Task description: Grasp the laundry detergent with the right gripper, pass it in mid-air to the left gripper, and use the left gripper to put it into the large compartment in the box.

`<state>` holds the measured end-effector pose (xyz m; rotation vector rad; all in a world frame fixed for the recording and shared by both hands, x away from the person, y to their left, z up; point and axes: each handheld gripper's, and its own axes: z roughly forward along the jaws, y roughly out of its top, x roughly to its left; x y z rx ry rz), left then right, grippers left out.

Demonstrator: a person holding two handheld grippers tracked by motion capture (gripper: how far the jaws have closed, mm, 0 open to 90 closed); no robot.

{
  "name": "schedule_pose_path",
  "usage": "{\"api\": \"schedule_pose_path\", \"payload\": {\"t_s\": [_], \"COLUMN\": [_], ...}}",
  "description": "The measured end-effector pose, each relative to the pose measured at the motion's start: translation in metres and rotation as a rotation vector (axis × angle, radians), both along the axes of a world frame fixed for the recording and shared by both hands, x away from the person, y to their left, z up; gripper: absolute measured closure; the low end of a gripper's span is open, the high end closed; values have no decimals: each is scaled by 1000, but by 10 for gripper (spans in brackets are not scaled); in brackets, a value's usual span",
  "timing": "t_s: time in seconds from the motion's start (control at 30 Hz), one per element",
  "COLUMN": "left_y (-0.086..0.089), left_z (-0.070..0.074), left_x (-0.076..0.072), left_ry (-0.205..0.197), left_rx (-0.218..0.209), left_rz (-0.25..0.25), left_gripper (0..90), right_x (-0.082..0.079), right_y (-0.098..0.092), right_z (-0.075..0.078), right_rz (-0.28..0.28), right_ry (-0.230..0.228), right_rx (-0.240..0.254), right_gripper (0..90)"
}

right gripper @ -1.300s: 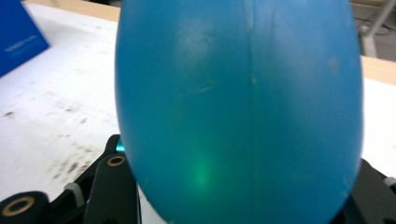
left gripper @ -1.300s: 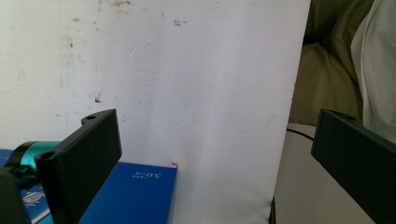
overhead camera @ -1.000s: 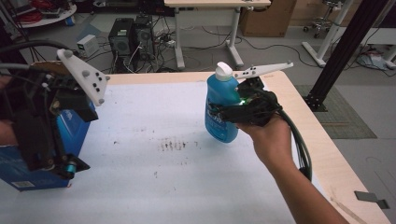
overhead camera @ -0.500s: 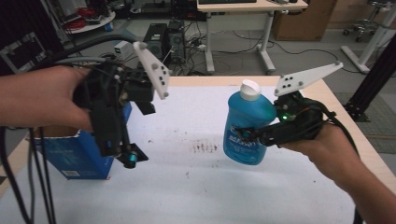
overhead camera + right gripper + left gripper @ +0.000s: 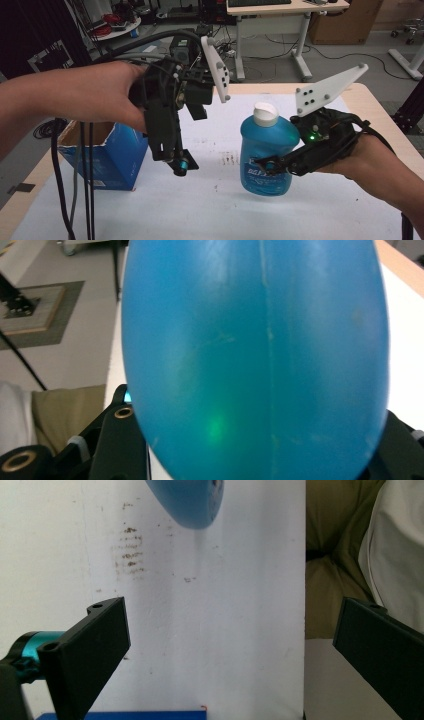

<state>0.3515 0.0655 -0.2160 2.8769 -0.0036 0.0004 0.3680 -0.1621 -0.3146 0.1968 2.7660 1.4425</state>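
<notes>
A blue bottle (image 5: 265, 150) with a white cap hangs slightly tilted just above the white table cover. My right gripper (image 5: 271, 167) is shut on its lower body from the right side. In the right gripper view the bottle (image 5: 255, 355) sits between the black jaws of my right gripper (image 5: 260, 440). My left gripper (image 5: 174, 159) points down over the table between the box and the bottle. Seen in its own view, my left gripper (image 5: 232, 615) is open with nothing between its jaws, and the bottle's base (image 5: 187, 502) lies farther off.
An open blue cardboard box (image 5: 107, 155) stands at the left of the table. Dark smudges (image 5: 227, 159) mark the white cover (image 5: 210, 210). Cables (image 5: 85, 175) hang from the left hand. Desks and a brown carton stand behind the table.
My left gripper has moved right, from over the blue box toward the bottle. The right gripper has raised the bottle a little off the cover and brought it closer to the box.
</notes>
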Motion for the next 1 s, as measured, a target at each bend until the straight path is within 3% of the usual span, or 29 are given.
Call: {"api": "schedule_pose_path", "payload": {"t_s": [0.37,1.0], "left_y": [-26,-42], "left_z": [0,-6], "left_x": [8,14], "left_ry": [6,22], "left_rx": [-11,21], "left_rz": [-25,-48], "left_gripper": [17,19], "right_x": [-3,-3], "right_y": [24,47], "right_z": [-1,-3], "right_rz": [86,122], "right_ry": [7,29], "right_rx": [-27,-43], "right_gripper": [447,447]}}
